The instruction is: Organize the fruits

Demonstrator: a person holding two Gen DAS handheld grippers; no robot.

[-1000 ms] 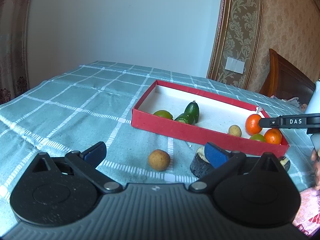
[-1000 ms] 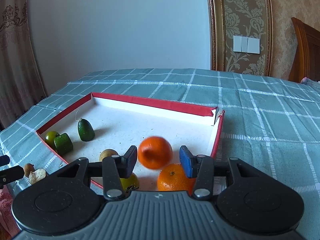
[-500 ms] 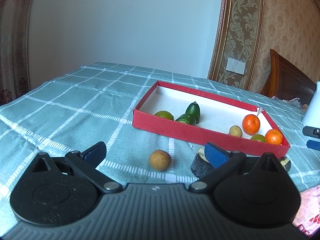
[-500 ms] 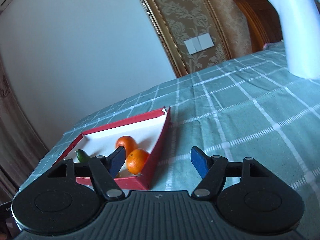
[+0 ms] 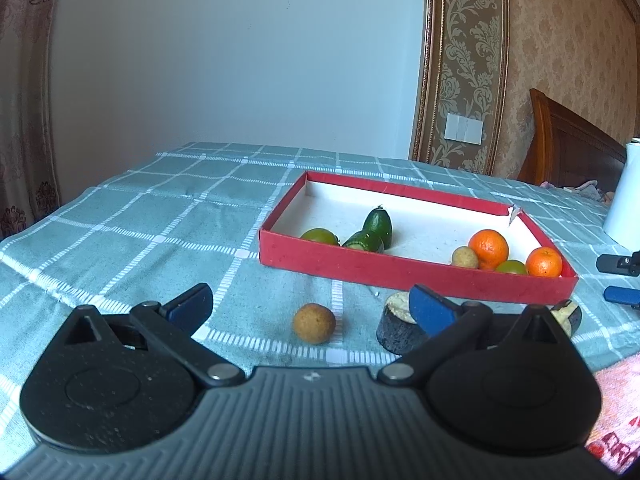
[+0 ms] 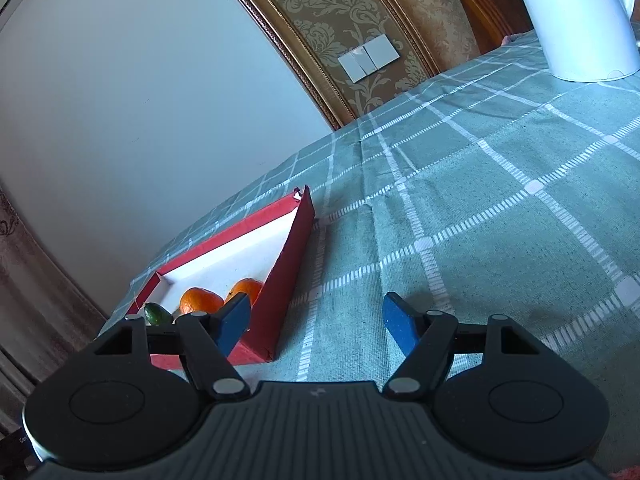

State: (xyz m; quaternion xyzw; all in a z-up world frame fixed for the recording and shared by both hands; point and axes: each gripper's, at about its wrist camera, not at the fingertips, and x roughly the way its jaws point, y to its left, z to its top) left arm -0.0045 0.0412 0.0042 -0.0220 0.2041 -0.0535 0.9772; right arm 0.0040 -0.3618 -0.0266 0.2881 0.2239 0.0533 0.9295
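Observation:
A red box (image 5: 400,270) with a white floor stands on the checked cloth. In it lie two oranges (image 5: 488,249) (image 5: 544,262), a small tan fruit (image 5: 465,257), a lime (image 5: 511,267) and green fruits (image 5: 378,222) at its left end. A brown round fruit (image 5: 314,323) rests on the cloth just ahead of my open left gripper (image 5: 310,302), between its fingers and untouched. A dark eggplant stub (image 5: 396,328) sits by the right finger. My right gripper (image 6: 316,314) is open and empty beside the box's right corner (image 6: 294,256); the oranges (image 6: 200,300) show behind its left finger.
A white kettle (image 6: 576,20) stands on the cloth at the far right. A second dark eggplant piece (image 5: 566,314) lies near the box's right front corner. A pink cloth (image 5: 616,400) covers the table's near right edge. A wooden chair back (image 5: 568,148) stands behind.
The right gripper let the orange go into the box, opened, drew off to the right of the box and rolled. The left gripper stayed put.

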